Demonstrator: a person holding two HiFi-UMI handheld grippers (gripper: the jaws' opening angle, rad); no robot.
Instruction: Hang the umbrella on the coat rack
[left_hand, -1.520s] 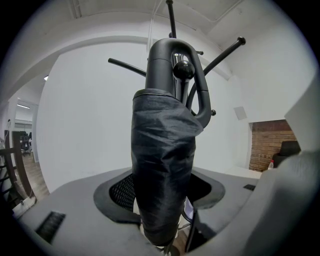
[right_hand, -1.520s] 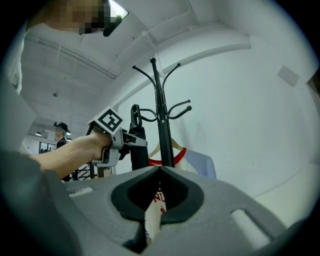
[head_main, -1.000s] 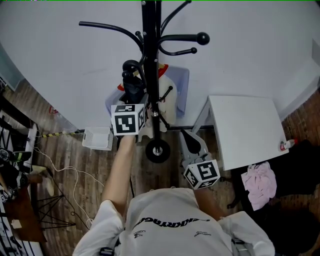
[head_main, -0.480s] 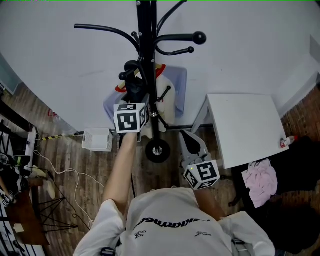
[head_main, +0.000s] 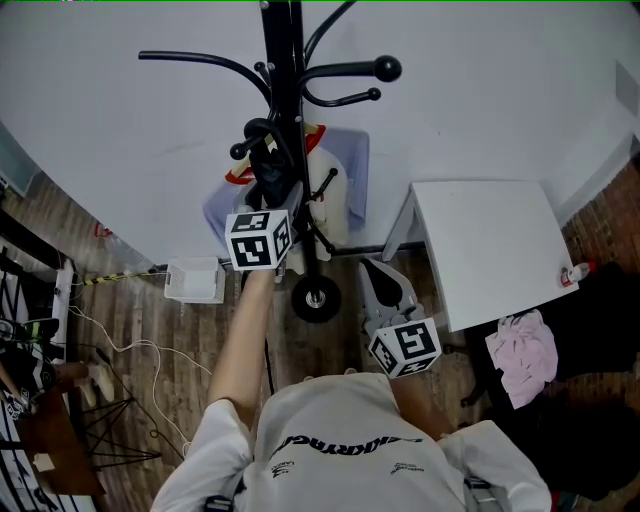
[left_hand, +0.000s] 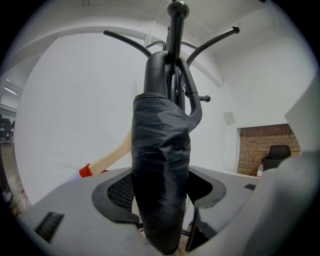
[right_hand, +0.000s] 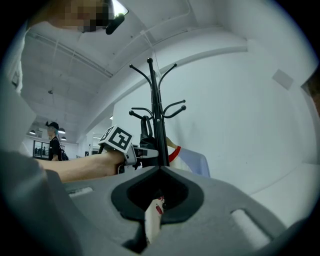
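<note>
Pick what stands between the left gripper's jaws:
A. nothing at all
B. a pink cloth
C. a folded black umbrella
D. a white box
C: the left gripper view shows the folded black umbrella standing upright between the jaws, with its curved handle up against the pole of the coat rack.

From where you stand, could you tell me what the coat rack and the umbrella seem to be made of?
The coat rack looks like black-painted metal tubing: thin, smoothly bent arms with a soft sheen. The umbrella's canopy seems thin black synthetic fabric, going by its crinkled, slightly shiny folds. Its handle looks like matte black plastic or rubber; I cannot tell which.
</note>
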